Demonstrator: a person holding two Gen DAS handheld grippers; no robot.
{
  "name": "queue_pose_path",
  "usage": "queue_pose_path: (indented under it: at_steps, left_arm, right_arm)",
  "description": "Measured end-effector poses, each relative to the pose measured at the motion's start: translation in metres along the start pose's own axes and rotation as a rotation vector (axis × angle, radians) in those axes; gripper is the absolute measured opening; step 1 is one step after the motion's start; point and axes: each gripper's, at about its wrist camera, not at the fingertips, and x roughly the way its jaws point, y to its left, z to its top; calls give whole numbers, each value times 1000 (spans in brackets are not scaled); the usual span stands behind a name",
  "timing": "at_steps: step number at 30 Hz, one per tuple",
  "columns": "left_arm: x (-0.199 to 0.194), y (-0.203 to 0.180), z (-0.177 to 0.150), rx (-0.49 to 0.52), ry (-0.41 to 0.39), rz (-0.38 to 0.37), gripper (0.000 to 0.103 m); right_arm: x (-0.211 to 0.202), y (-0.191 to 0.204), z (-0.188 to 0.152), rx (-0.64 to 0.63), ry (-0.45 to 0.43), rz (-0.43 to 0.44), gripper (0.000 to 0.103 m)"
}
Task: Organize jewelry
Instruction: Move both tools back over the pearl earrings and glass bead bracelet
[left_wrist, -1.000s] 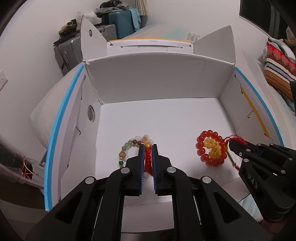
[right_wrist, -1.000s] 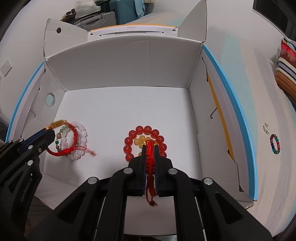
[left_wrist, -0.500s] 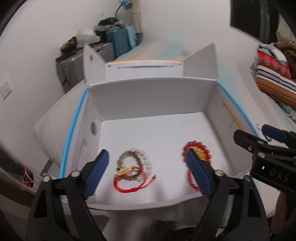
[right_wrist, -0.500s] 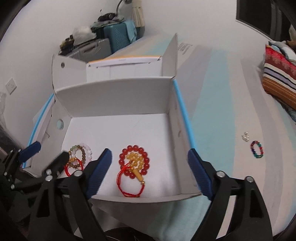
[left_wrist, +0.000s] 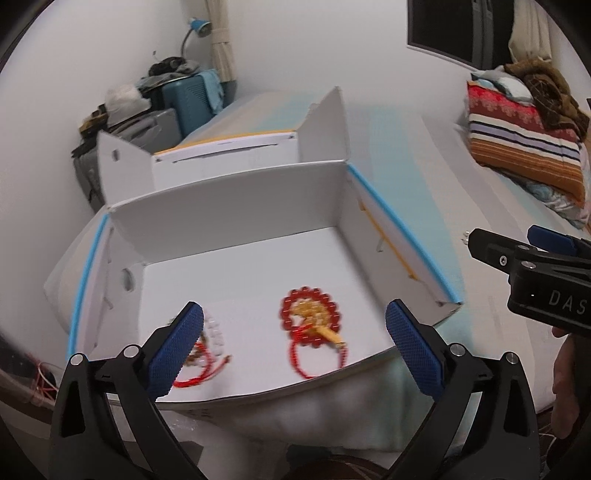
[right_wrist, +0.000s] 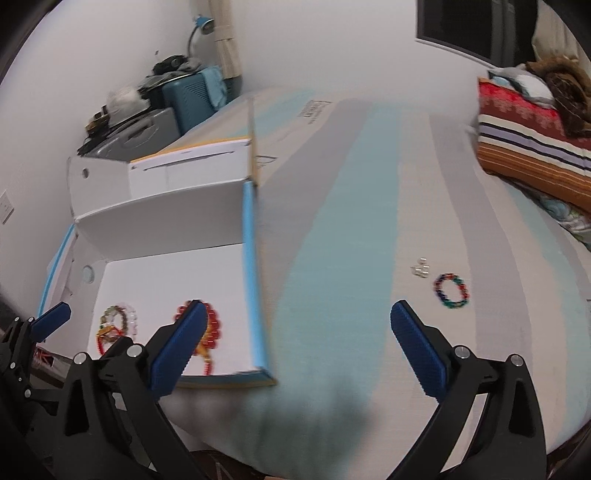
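A white cardboard box (left_wrist: 240, 206) lies open on the bed. Inside it are a red bead bracelet around yellow beads with a red cord (left_wrist: 310, 315) and, left of it, pale and green bead bracelets with a red cord (left_wrist: 214, 332). My left gripper (left_wrist: 293, 307) hangs above the box's near edge, its jaws opening with nothing between them. My right gripper (right_wrist: 298, 306) is over the box's blue right edge and the bedsheet, jaws also opening and empty. On the sheet to the right lie a multicoloured bead bracelet (right_wrist: 451, 291) and small pearl pieces (right_wrist: 420, 268).
Folded striped blankets (left_wrist: 524, 147) are stacked at the far right of the bed. Suitcases with clutter (left_wrist: 184, 96) and a blue lamp stand against the wall behind the box. The box's upright flaps (left_wrist: 328, 125) rise at its back. A hand (left_wrist: 565, 369) shows at the right edge.
Both grippers went from shut on red cord bracelets to wide open, leaving them in the box. Both pulled back and up, and the right one swung right toward the sheet.
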Motion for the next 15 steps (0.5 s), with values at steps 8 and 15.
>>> queue_pose_path:
  at_steps: [8,15]
  left_arm:
    - [8,-55,19,51,-11,-45,97]
    - [26,-108,36,99,5,-100,97]
  right_arm:
    - [-6,-69,3,64,-16,-44,95]
    - [-10,-135,8,133,-23,-90,95]
